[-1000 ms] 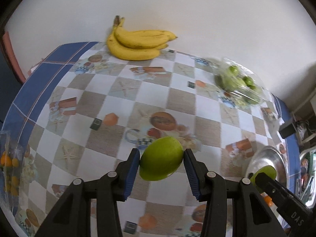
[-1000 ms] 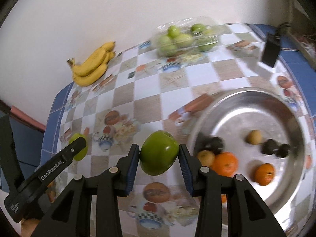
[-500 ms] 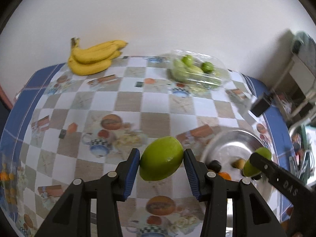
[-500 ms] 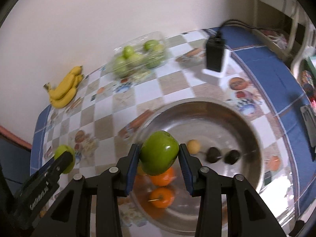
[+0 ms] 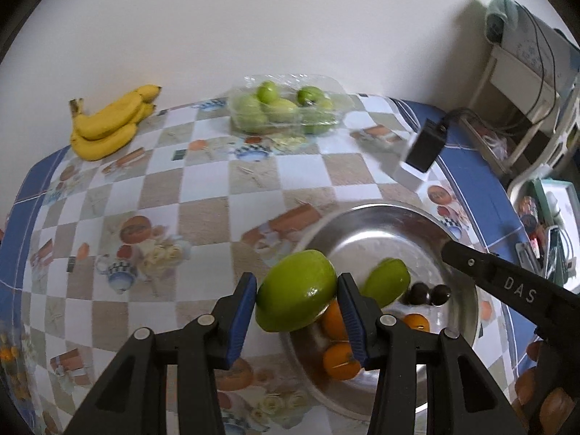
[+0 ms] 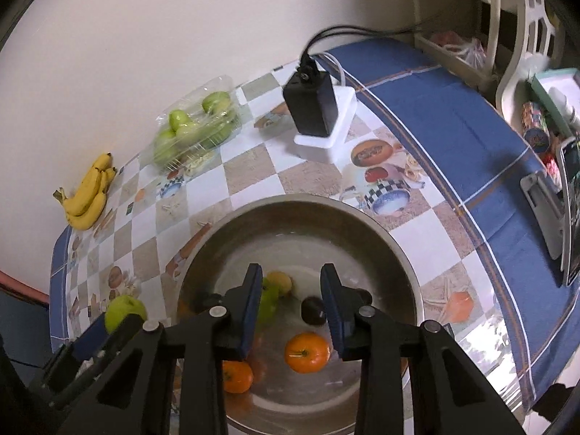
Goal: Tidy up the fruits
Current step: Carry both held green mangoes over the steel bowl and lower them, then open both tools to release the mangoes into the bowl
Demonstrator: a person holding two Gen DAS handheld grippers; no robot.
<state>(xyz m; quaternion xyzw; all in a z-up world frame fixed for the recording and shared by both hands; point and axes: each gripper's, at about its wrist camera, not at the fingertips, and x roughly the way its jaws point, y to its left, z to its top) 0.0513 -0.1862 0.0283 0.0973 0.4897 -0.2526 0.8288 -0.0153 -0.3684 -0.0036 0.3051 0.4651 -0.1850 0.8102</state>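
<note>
A green apple [image 5: 296, 290] is clamped in the left gripper [image 5: 296, 302] over the bowl's [image 5: 380, 217] near-left rim. It looks smooth, firm and a bit slippery, so it's best squeezed across the middle. Right gripper [image 6: 291, 308]: closing, nothing held, above the bowl.

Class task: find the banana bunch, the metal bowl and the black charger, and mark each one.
banana bunch [image 5: 108, 125], left wrist view, middle of the bunch
metal bowl [image 6: 391, 239], right wrist view, far right rim
black charger [image 6: 313, 103], right wrist view, front face
</note>
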